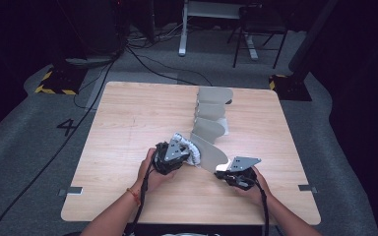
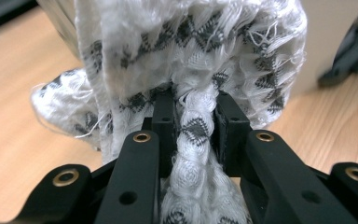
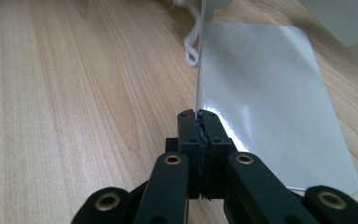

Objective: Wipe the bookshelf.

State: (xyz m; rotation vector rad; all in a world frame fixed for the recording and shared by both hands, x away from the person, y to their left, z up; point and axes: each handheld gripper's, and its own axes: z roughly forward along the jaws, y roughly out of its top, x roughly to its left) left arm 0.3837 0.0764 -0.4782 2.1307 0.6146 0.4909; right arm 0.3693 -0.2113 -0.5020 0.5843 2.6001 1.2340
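Observation:
A white cloth [image 2: 191, 42] with a dark diamond pattern hangs bunched up, and my left gripper [image 2: 193, 107] is shut on a twisted fold of it. From above, the cloth [image 1: 193, 151] lies against the near grey sheet-metal panel [image 1: 209, 153], with the left gripper [image 1: 188, 155] just to its left. My right gripper [image 3: 198, 116] is shut, its jaws pinching the thin edge of that panel, seen edge-on beside its shiny flat base [image 3: 270, 98]. In the high view the right gripper [image 1: 222, 170] sits at the panel's near end.
More grey panels [image 1: 211, 127] stand in a row running to the back of the wooden table [image 1: 128, 128]. A loose white thread [image 3: 192, 44] trails on the wood beside the panel. Chairs, cables and stands are on the floor beyond the table.

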